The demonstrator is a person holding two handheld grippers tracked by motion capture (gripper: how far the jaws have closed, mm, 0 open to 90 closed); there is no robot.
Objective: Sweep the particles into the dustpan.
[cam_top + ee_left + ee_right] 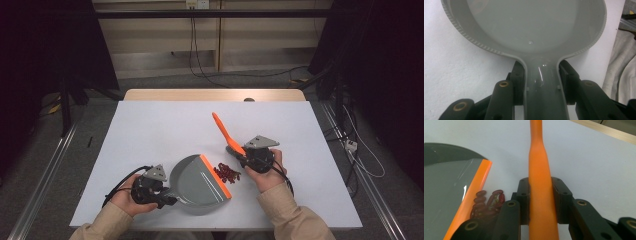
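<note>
A grey dustpan (197, 182) with an orange front lip (216, 176) lies on the white table cover. My left gripper (167, 199) is shut on the dustpan's grey handle (541, 87), a pad pressing on each side. A small pile of dark red beans (227, 173) lies just right of the lip, touching it or nearly so. My right gripper (241, 156) is shut on the orange handle (541, 195) of a brush; the handle (222, 131) slants up and away to the far left. In the right gripper view the beans (487, 203) lie beside the orange lip (471, 200).
The white cover (150, 130) spans most of the table, with bare wood (215, 95) along the far edge. Cables (357, 150) trail on the floor at the right. A stand's legs (65, 105) are on the floor at the left.
</note>
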